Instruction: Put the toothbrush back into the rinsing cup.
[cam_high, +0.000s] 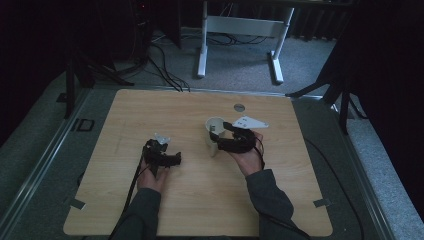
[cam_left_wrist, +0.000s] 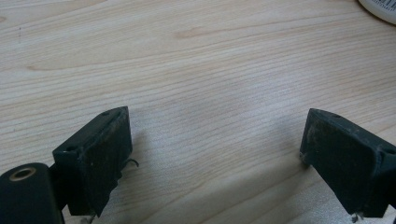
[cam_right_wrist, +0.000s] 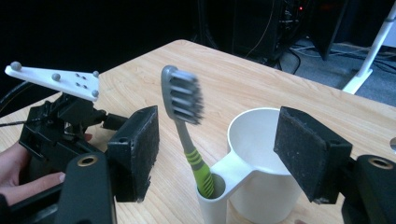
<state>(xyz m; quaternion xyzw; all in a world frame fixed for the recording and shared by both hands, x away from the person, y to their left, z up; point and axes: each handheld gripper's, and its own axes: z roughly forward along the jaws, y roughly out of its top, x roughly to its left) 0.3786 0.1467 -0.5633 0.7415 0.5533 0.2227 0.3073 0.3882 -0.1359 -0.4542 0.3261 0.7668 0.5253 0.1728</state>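
No brand or readable writing shows on anything; at the top right corner of the left gripper view a white edge carries small dark marks like a printed label, too small to read. A white cup (cam_right_wrist: 261, 158) stands on the wooden table (cam_high: 200, 200), right of the table's middle in the high view, and a grey-and-green toothbrush (cam_right_wrist: 187, 126) stands upright in the small holder on the cup's side, bristles up. The right gripper (cam_right_wrist: 217, 154) is released: its jaws stand wide, one on each side of the toothbrush and cup, pads touching neither, the brush handle closer to the jaw on the left of that view. In the high view this gripper (cam_high: 227, 137) sits just right of the cup. The left gripper (cam_left_wrist: 215, 158) is also released, jaws spread over bare wood with nothing between them, near the table and left of the cup (cam_high: 215, 132), clearly apart from it.
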